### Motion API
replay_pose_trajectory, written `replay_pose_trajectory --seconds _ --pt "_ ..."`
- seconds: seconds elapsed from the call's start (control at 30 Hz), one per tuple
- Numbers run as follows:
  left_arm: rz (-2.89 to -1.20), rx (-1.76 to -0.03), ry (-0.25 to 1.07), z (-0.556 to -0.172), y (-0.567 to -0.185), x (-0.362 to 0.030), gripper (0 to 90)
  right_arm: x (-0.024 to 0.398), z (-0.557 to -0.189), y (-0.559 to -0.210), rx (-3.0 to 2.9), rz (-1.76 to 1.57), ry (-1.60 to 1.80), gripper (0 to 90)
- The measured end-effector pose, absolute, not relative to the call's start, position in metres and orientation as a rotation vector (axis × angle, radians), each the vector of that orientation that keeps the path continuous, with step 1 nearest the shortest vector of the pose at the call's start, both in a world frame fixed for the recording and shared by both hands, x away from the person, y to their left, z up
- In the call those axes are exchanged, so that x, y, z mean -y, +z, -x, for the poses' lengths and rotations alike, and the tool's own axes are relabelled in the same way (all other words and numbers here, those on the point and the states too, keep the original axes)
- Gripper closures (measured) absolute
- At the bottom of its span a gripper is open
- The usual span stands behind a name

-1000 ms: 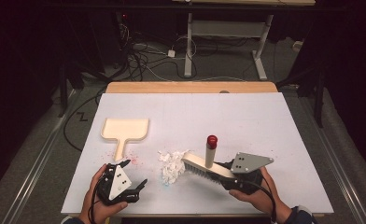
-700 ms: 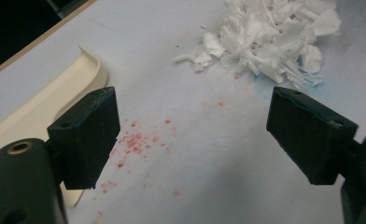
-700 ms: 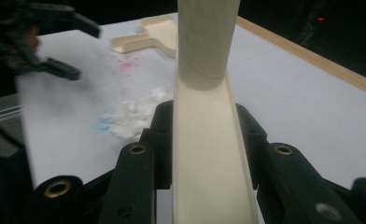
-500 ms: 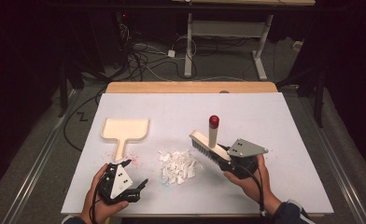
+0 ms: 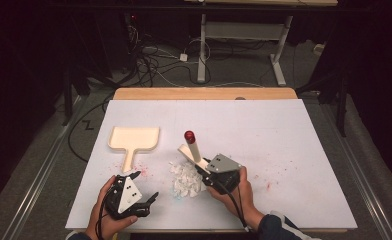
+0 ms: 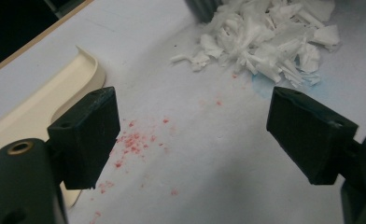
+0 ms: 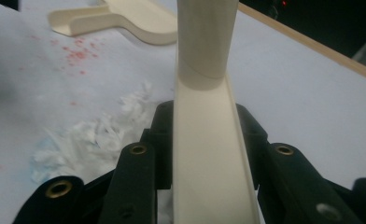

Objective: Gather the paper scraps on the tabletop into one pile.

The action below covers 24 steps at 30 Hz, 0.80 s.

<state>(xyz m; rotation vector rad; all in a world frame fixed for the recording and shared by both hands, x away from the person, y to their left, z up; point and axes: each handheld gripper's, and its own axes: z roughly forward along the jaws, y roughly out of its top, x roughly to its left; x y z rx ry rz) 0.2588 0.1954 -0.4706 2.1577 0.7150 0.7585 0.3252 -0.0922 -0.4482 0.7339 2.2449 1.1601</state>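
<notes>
My right gripper (image 5: 202, 171) is clamped on the cream plastic hand brush with a red-tipped handle (image 5: 194, 150); in the right gripper view both black jaws press against the brush's flat cream back (image 7: 209, 154). The handle leans up toward twelve o'clock, its red knob on top. The brush sits at the three o'clock edge of the small heap of torn white paper scraps (image 5: 185, 179) on the white table sheet (image 5: 284, 135). My left gripper (image 5: 143, 192) rests on the sheet at eight o'clock from the heap, jaws spread wide with nothing between them. The cream plastic dustpan (image 5: 134, 140) lies at ten o'clock from the scraps, apart from them.
</notes>
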Motion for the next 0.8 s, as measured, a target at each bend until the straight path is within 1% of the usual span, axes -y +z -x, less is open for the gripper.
replay_pose_trajectory --seconds 0.1,0.23,0.5,0.8 --pt "-2.159 -0.713 0.756 -0.259 -0.471 -0.196 16.7 0.084 -0.323 -0.449 -2.251 -0.715 1.150 68.2" --pt "-2.162 -0.714 0.755 -0.259 -0.471 -0.197 16.7 0.093 -0.328 -0.442 -2.226 -0.725 1.164 68.2" --pt "-2.172 -0.712 0.760 -0.259 -0.471 -0.195 16.6 0.136 -0.339 -0.421 -2.165 -0.777 1.214 68.2" --pt "-2.168 -0.712 0.766 -0.259 -0.471 -0.195 16.6 0.181 -0.335 -0.403 -2.149 -0.760 1.199 68.1"
